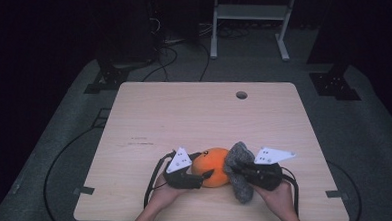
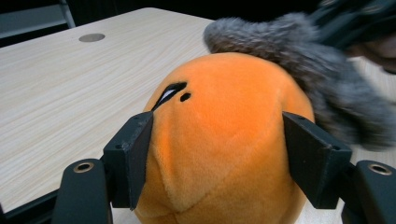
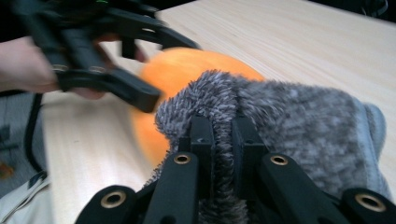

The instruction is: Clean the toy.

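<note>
Though faintly printed, unreadable table (image 1: pixel 184 115) marks (image 1: pixel 139 143)

The round orange plush toy (image 2: pixel 219 149) ran off the left gripper view's bottom edge. The fuzzy grey fabric piece (image 3: pixel 299 126) hid much of it in the right gripper view, where the left gripper (image 3: pixel 140 70) was blurred.

**A:** so what's the room like?

**B:** pretty dark tbh. Light wood counter (image 1: pixel 194 115) with a round cable hole (image 1: pixel 241 95) near the far edge, sitting on grey floor (image 1: pixel 73 135).

**A:** anything behind it?

**B:** a white metal frame (image 1: pixel 250 15), black cables (image 1: pixel 161 56) snaking over the floor, and black stand feet (image 1: pixel 335 84) at both sides.
</note>
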{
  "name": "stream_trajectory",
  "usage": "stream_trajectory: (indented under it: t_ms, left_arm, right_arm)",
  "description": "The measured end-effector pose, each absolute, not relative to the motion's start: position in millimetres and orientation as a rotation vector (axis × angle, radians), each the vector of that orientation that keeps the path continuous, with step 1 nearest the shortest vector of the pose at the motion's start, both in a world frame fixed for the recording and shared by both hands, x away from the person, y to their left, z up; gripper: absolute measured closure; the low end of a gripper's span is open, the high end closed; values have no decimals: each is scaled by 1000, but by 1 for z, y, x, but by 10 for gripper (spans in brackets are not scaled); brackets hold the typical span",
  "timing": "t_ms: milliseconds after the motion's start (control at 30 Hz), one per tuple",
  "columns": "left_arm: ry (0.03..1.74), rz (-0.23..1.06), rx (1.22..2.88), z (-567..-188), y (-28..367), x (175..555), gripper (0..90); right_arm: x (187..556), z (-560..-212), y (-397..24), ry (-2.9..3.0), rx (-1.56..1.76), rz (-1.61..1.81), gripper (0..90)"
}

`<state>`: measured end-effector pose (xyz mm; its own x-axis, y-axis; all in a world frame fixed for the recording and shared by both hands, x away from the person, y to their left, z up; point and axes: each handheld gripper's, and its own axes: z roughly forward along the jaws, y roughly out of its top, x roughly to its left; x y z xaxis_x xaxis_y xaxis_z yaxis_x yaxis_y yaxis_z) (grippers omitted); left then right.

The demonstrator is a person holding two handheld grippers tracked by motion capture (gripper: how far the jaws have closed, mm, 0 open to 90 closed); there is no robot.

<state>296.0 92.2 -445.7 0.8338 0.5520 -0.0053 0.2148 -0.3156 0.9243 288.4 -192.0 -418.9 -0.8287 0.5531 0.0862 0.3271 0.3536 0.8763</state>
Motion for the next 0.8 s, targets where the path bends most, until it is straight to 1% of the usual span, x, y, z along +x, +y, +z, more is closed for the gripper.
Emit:
stream_trajectory:
  t_ms: [100,167,233,333,400,433,500,533,567,600,667,700,733,800]
  left_arm:
    - [591,365,1884,-446,92,298,289]
    - [599,360,1879,-446,93,299,285]
    - [606,358,1876,-446,94,299,272]
    - [622,352,1865,-447,94,300,286]
    - [651,310,1857,-444,93,302,308]
    - [652,275,1851,-444,94,303,310]
    - [633,252,1850,-444,95,305,306]
    - [618,240,1850,-443,96,305,285]
    - [599,230,1851,-443,97,305,243]
    - [547,233,1866,-442,99,304,163]
    - [519,255,1879,-442,99,304,87]
    - [492,277,1903,-444,99,304,74]
    - [470,266,1934,-448,98,305,78]
    - [457,290,1947,-450,95,305,127]
  right_arm:
    - [299,-425,-207,2336,924,1431,808]
    - [302,-427,-215,2305,966,1379,808]
    - [300,-424,-219,2290,987,1417,808]
    - [290,-410,-213,2287,906,1534,807]
    - [282,-404,-203,2297,846,1566,806]
    - [279,-403,-199,2297,826,1569,806]
    - [278,-404,-193,2306,808,1556,806]
    - [279,-406,-190,2325,806,1526,806]
    - [281,-408,-190,2330,810,1518,806]
    - [285,-414,-191,2344,839,1525,806]
    - [287,-417,-192,2348,850,1531,805]
    - [289,-419,-195,2348,865,1557,803]
    - [290,-420,-196,2350,864,1559,803]
    - [293,-422,-198,2343,883,1559,804]
